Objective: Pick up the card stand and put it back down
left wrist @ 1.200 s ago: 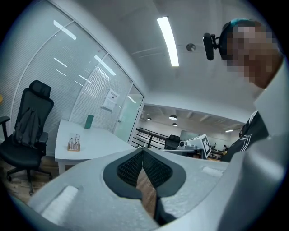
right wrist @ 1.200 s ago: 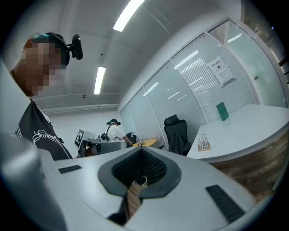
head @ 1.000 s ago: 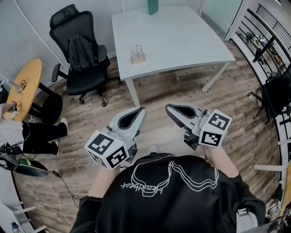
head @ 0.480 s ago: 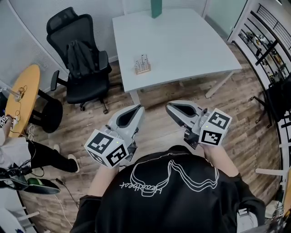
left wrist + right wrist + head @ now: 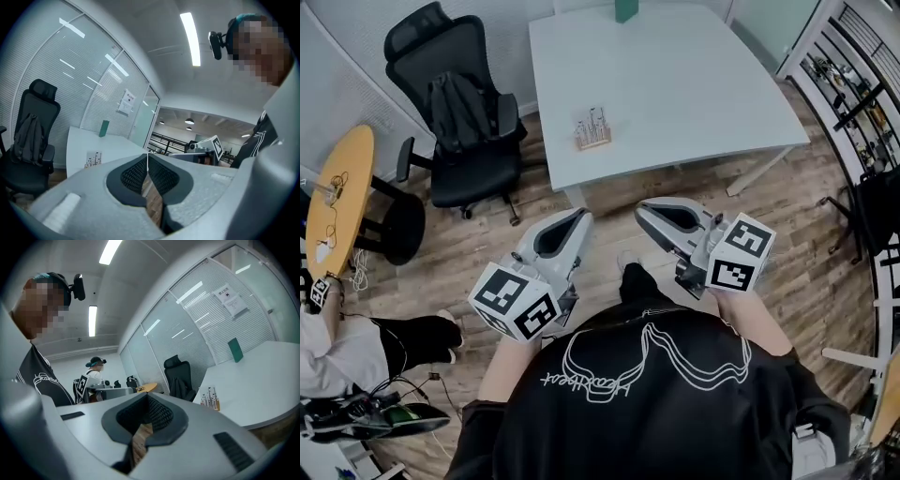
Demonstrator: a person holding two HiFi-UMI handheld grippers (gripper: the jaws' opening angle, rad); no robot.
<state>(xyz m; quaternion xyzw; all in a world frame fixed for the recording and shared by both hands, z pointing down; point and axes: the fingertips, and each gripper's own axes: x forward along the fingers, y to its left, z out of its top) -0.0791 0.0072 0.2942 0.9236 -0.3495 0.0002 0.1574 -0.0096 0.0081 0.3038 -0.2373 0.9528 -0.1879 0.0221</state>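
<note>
Well to the left of the white table point(image 5: 675, 94), a round wooden table point(image 5: 342, 187) was seen. A black office chair point(image 5: 459, 112) with a dark backpack point(image 5: 455, 98) on its seat was parked just beside the white table's left edge.

The left gripper point(image 5: 578, 217) was held short of the white table's near edge, over the wooden floor. Its jaws were pressed together with nothing between them, only a strip of floor showing below the pads.

The card stand point(image 5: 592, 128) was found on the white table, near its front left corner and well apart from both grippers. A small wooden base carrying a cluster of thin upright metal holders could be made out (whether any cards were clipped in could not be told). It was judged to be light and stiff at the base. The slender uprights were thought likely to bend or snag if squeezed. A hold across the wooden base, low down, was therefore considered the safest, with the stand kept upright.

The right gripper point(image 5: 645, 211) was likewise held short of the white table's near edge, closed on nothing. Both sets of jaws would have to be opened before any grasp.

To the right of the white table, dark shelving point(image 5: 853, 84) was visible.
</note>
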